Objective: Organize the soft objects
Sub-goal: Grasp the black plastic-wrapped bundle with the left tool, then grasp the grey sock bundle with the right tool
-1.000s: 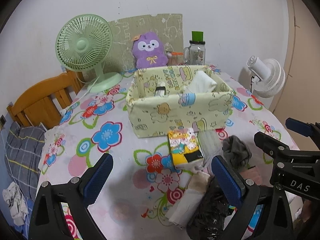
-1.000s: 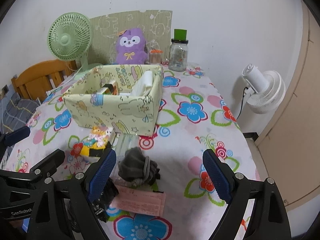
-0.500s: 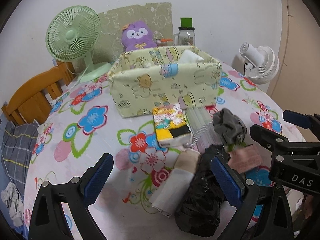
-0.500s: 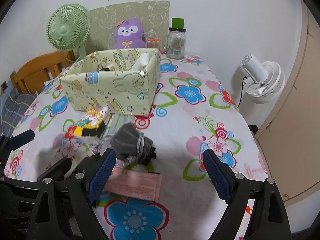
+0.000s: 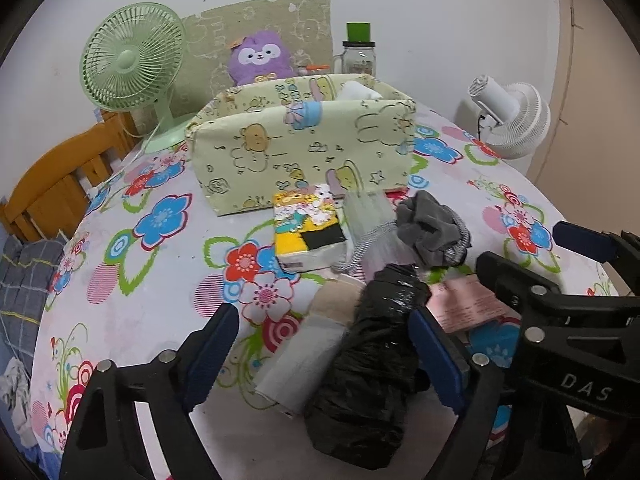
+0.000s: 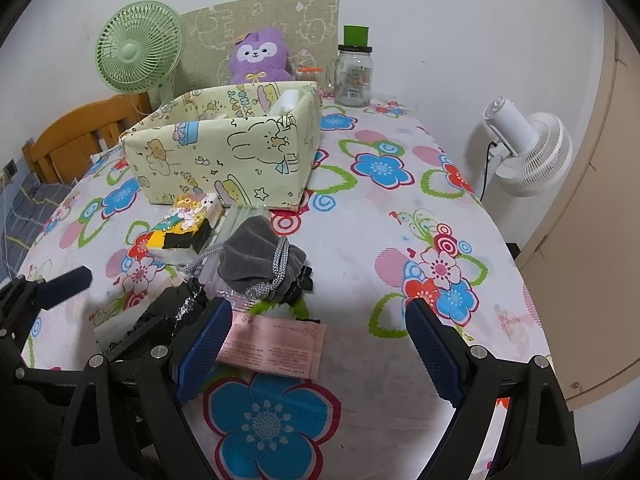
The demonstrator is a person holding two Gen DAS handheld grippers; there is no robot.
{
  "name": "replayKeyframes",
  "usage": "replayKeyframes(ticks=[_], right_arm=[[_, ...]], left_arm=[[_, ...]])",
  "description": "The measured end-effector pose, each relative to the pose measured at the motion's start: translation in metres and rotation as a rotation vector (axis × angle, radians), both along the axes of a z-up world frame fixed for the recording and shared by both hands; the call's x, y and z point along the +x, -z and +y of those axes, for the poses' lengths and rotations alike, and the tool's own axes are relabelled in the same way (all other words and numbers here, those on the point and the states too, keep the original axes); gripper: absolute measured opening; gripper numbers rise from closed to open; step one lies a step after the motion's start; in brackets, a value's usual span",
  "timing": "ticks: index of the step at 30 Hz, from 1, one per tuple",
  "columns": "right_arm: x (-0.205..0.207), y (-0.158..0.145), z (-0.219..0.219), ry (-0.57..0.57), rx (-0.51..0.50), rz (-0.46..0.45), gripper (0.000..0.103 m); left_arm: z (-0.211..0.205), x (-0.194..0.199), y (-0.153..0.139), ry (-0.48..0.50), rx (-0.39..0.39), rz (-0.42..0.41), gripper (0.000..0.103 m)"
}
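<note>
From the left wrist, a table (image 5: pixel 132 304) under a white cloth printed with bright flowers filled the view, pushed against a white wall. At its far edge stood a green fan (image 5: pixel 134 68), a purple plush (image 5: pixel 259 57) and a glass jar (image 5: pixel 359 54) with a green lid; a wooden chair (image 5: pixel 60 184) sat past the left edge and a white fan (image 5: pixel 512 118) to the right. A yellow-green fabric box (image 5: pixel 304 144) stood mid-table. The left gripper (image 5: pixel 324 354) hung low over the near cloth, its jaws closing, with a black plastic bundle (image 5: pixel 370 364) and a white folded cloth (image 5: pixel 310 356) lying between them, not yet pinched.

From the right wrist, the same cloth ran toward a beige cabinet (image 6: pixel 592 184) on the right. The right gripper (image 6: pixel 318 340) had its jaws spread wide, empty, above a pink paper packet (image 6: pixel 280 346). Just beyond lay a grey drawstring pouch (image 6: pixel 256 260), beside a cartoon tissue pack (image 6: pixel 186 228) in front of the box.
</note>
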State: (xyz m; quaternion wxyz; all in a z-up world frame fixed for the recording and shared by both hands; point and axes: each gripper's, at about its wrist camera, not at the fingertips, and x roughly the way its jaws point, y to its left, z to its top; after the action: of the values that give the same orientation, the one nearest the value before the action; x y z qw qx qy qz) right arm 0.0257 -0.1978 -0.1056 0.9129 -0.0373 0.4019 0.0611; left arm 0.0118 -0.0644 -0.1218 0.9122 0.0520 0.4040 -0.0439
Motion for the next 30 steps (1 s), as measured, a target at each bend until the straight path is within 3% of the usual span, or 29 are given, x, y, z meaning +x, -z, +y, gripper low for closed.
replayKeyframes(ticks=[9, 14, 17, 30], right_arm=[[-0.002, 0.005, -0.001, -0.005, -0.006, 0.007, 0.09], [0.0, 0.008, -0.001, -0.005, -0.005, 0.015, 0.09], [0.001, 0.009, -0.001, -0.008, -0.003, 0.018, 0.09], [0.016, 0.01, 0.008, -0.022, 0.006, 0.026, 0.09]], left_arm=[[-0.015, -0.005, 0.006, 0.024, 0.05, -0.015, 0.073], [-0.02, -0.005, 0.011, 0.05, 0.043, 0.005, 0.044], [-0.025, -0.006, 0.013, 0.065, 0.053, 0.004, 0.035], [-0.008, 0.008, 0.011, 0.014, 0.049, -0.003, 0.028]])
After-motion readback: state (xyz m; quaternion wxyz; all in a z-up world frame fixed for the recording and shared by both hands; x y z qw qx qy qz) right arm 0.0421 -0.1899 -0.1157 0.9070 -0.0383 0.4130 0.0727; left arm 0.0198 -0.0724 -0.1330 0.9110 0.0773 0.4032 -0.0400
